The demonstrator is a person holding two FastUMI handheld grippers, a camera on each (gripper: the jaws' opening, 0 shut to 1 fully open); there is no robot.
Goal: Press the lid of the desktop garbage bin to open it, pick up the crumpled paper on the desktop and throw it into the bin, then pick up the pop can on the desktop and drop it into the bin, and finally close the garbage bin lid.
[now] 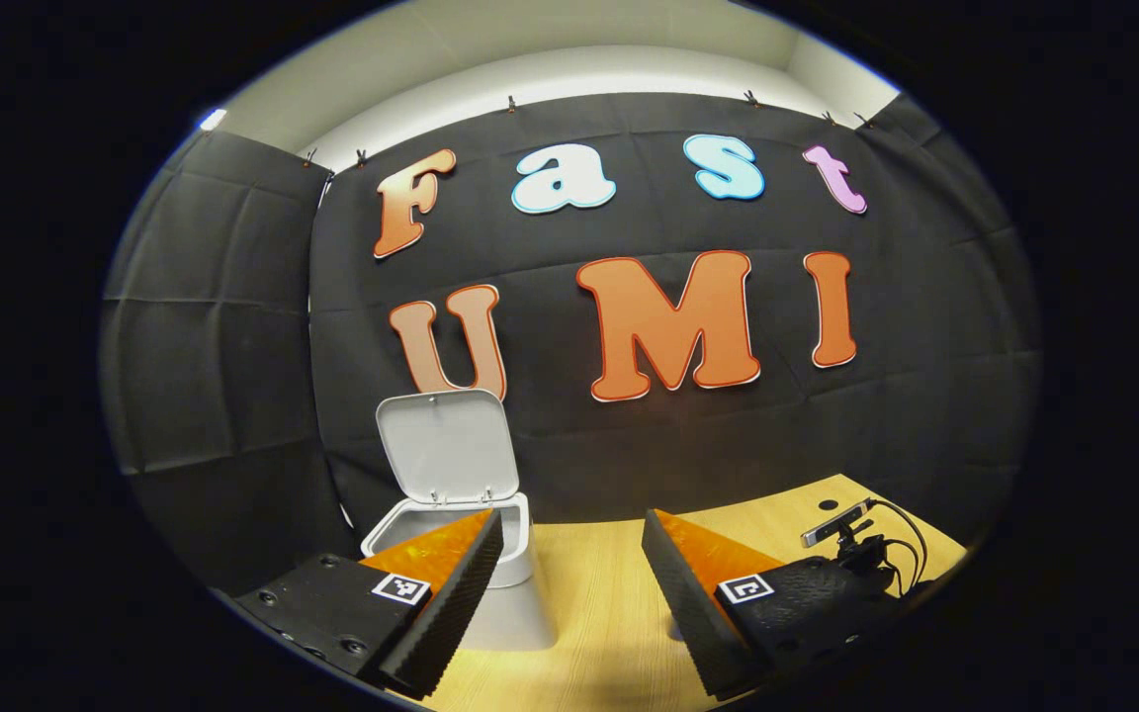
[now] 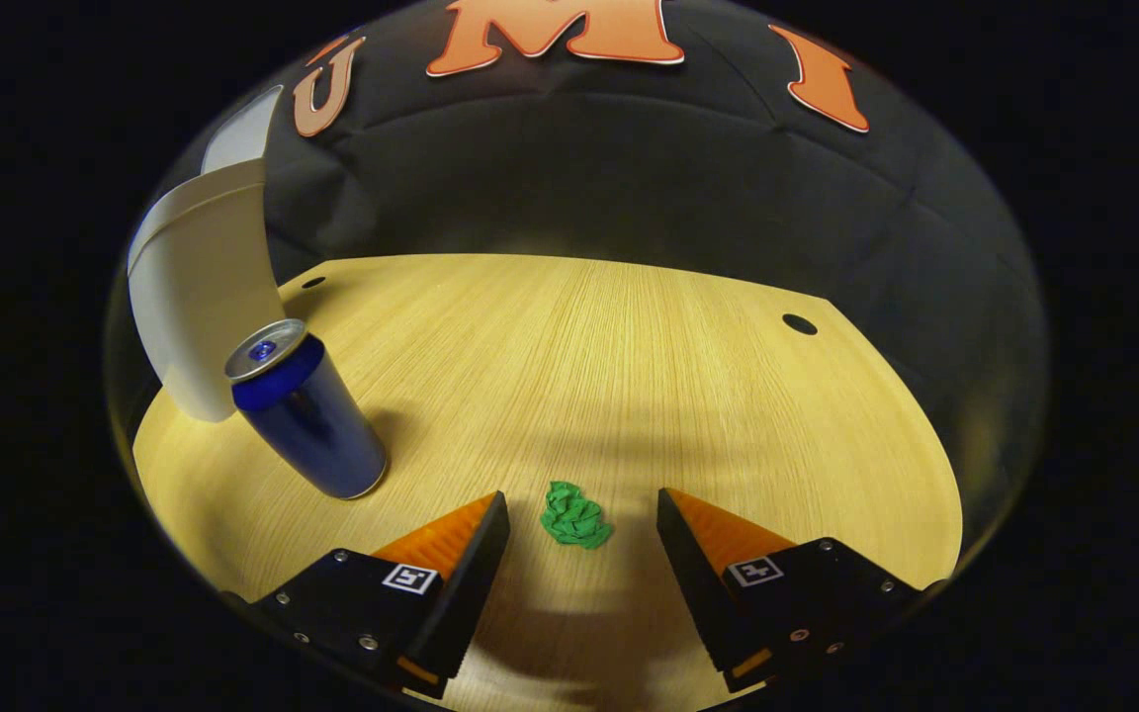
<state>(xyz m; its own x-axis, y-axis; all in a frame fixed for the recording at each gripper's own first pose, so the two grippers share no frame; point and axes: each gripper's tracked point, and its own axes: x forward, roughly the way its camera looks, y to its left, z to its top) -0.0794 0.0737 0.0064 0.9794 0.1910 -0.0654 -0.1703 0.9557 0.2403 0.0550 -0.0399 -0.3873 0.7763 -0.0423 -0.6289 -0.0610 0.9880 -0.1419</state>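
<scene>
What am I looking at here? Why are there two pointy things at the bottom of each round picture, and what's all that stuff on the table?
Those pointy things are the two fingers of a gripper, a pinching tool that a person holds, one in each hand. A small camera rides on each one and looks forward past its fingers. The left gripper view looks at a white bin with its lid flipped up, and at a small camera on a stand at the table's far side. The right gripper view looks down at the wooden table. A green crumpled paper lies between its open fingers, not yet pinched. A blue pop can stands in front of the bin. Both grippers are open and hold nothing.
</scene>
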